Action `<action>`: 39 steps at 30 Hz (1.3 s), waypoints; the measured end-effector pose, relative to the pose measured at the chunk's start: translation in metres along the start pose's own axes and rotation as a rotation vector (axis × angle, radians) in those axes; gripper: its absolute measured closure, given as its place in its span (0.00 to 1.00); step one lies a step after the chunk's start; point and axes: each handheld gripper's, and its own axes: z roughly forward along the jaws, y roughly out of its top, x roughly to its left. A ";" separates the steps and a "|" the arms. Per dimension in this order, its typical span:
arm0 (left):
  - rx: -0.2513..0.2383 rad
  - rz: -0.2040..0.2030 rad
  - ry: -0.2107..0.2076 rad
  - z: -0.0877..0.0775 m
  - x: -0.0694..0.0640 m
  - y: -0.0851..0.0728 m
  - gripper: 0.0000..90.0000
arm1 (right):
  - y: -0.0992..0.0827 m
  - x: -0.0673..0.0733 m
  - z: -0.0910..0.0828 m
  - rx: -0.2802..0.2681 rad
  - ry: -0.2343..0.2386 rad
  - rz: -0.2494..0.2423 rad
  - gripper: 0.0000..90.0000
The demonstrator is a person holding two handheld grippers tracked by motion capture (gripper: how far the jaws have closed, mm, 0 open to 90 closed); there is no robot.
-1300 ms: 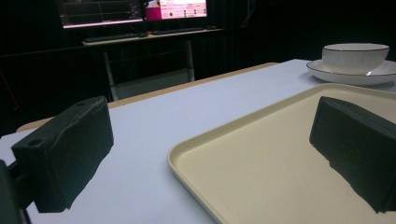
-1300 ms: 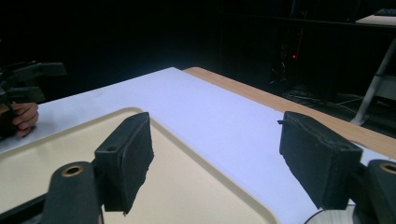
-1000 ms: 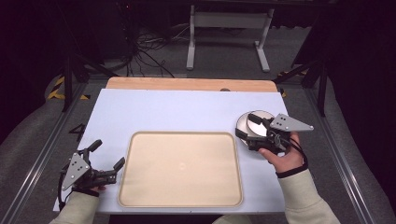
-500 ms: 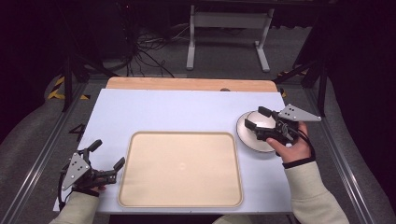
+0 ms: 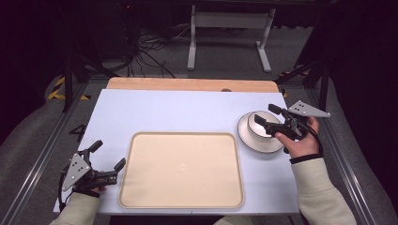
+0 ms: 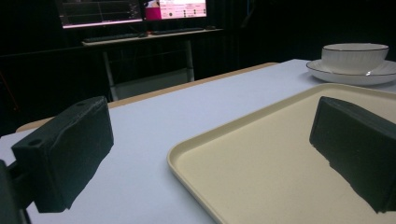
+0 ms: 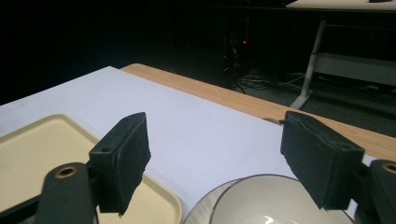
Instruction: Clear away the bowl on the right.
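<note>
Right gripper point(image 5: 266, 116) over the bowl point(image 5: 258, 126), jaws wide!

The bowl sits on its saucer point(image 5: 259, 143) at the right of the table point(image 5: 187, 112), just beside the tray point(image 5: 180, 168). The right gripper's 2 jaws stand apart above the bowl, 1 to each side, gripping nothing. Left gripper point(image 5: 108, 156) rests at the tray's left edge, jaws apart too, nothing between them.

no readable text, labels or signs
</note>
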 end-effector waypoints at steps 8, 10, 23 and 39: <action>0.001 0.000 0.000 0.000 0.000 0.000 0.00 | 0.002 -0.011 -0.004 0.018 -0.066 0.004 0.27; 0.001 0.001 0.000 0.000 0.000 0.000 0.00 | 0.002 -0.013 -0.005 0.018 -0.090 0.006 0.28; 0.001 0.000 0.002 0.000 0.000 0.000 0.00 | 0.002 -0.025 -0.009 0.051 -0.156 0.058 0.30; 0.001 -0.001 0.002 0.000 0.000 0.000 0.00 | 0.010 -0.038 0.007 0.293 -0.278 0.116 0.40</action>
